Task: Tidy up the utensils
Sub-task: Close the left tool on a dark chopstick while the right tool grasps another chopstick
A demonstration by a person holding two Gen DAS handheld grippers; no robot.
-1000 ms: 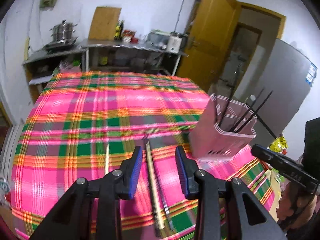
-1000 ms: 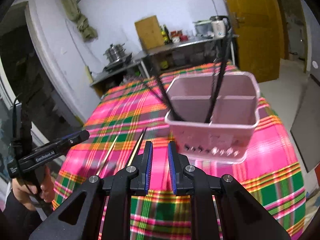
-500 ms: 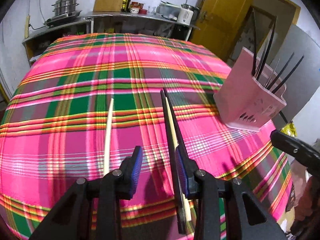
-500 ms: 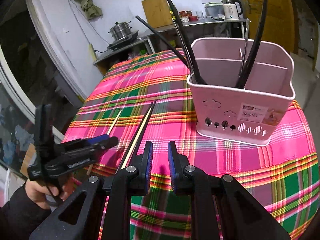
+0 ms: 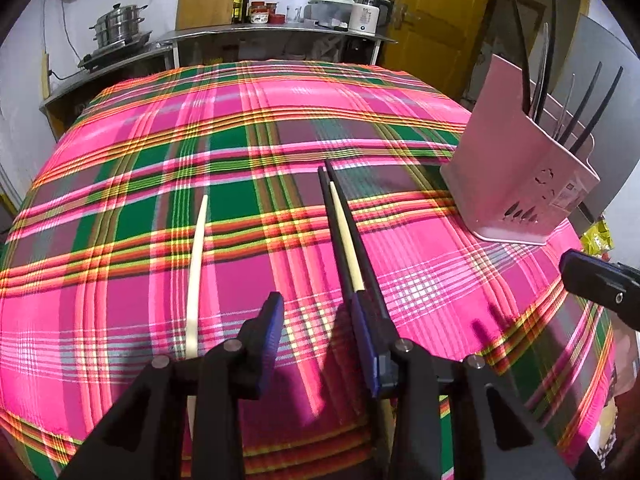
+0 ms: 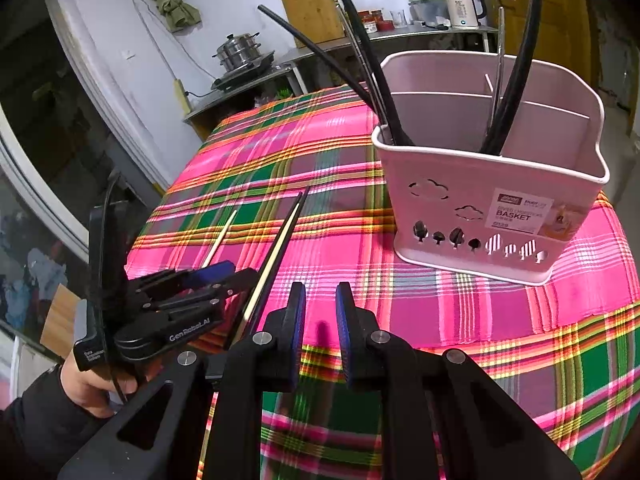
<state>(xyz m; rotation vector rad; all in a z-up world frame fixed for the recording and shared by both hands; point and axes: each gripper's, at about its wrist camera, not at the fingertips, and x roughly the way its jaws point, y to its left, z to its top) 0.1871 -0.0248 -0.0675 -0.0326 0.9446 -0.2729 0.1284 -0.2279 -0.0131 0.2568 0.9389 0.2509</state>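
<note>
Black left tongs (image 5: 318, 336) gape over plaid desk (image 5: 240, 128) beside chopsticks (image 5: 346, 232); right tongs (image 6: 320, 320) slightly apart, empty, near pink basket (image 6: 488, 208).

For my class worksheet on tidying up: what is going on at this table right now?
A person is sorting chopsticks with two handheld grippers. The left gripper is open, low over the plaid tablecloth, next to a cluster of two black and one pale chopstick; another pale chopstick lies apart. The right gripper holds nothing, facing the pink basket, where several black chopsticks already stand.
</note>
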